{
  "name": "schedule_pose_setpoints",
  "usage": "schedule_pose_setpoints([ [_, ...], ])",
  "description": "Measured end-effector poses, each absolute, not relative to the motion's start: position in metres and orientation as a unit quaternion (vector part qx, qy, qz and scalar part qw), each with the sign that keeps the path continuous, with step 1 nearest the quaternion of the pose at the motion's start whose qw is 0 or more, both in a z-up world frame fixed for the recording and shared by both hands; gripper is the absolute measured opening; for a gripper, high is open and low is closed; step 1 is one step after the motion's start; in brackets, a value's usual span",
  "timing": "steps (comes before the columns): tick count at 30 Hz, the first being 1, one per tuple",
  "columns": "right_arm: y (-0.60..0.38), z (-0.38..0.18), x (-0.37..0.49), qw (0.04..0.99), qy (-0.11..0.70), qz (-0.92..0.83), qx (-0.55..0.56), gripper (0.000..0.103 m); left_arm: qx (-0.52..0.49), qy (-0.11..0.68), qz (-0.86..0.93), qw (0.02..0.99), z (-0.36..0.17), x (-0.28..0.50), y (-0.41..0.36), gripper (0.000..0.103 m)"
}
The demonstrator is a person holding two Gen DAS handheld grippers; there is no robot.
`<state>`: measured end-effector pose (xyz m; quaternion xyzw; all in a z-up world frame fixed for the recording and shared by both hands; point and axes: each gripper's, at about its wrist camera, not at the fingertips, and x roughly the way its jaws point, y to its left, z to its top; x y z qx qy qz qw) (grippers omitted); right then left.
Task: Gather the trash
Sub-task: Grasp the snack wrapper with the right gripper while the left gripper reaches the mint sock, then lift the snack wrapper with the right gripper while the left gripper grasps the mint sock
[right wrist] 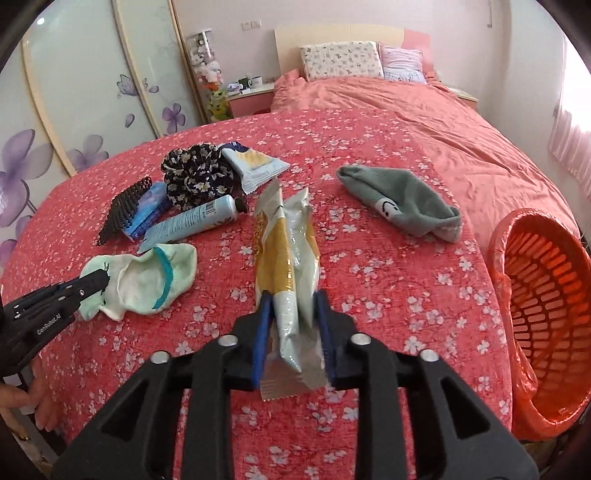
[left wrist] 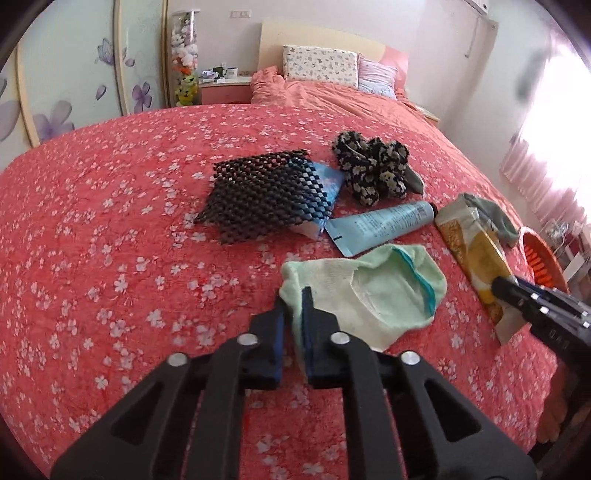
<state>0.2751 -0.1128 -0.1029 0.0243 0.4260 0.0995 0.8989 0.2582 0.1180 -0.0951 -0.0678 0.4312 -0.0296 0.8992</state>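
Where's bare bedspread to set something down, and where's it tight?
Free: the wide patch left of the black mesh mat, and the stretch between the grey sock and the orange basket. Crowded: mat, floral scrunchie, blue tube and green sock lie bunched together.

A large bed (right wrist: 461, 147) fills the room, its near part covered by a coral-red quilt printed with small white blossoms (left wrist: 110, 221), its far part by plain salmon bedding. Two pillows, one floral cream (left wrist: 319, 62) and one striped pink (left wrist: 376, 75), lean against a pale cream headboard (right wrist: 332, 35). Left of it stands a pink bedside table (right wrist: 249, 98). Wardrobe doors painted with purple flowers (right wrist: 92, 92) line the left wall. Bright daylight comes through pink curtains (left wrist: 546, 155) on the right.
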Motion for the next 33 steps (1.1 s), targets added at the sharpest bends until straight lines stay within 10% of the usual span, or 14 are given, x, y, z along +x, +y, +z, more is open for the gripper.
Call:
schedule_pose_setpoints([
  [5,-0.114,-0.11,0.28,0.893,0.439,0.101,0.029,0.036,-0.089,0.435,-0.044,0.895,-0.094,0.266,0.112,0.034],
  [8,-0.114,-0.111,0.279,0.893,0.438,0.102,0.028,0.033,-0.068,0.43,-0.042,0.899,-0.091,0.267,0.1,0.007],
  [16,-0.13,-0.112,0.271,0.896,0.433,0.089,0.045,0.023,-0.062,0.389,-0.085,0.915,-0.064,0.265,0.07,0.005],
  [23,-0.128,-0.114,0.269,0.9,0.425,0.088,0.038,0.024,-0.026,0.412,-0.086,0.907,-0.086,0.271,0.043,0.027],
  [33,-0.134,-0.115,0.268,0.9,0.422,0.095,0.047,0.024,-0.027,0.424,-0.081,0.902,-0.096,0.276,0.037,0.029],
])
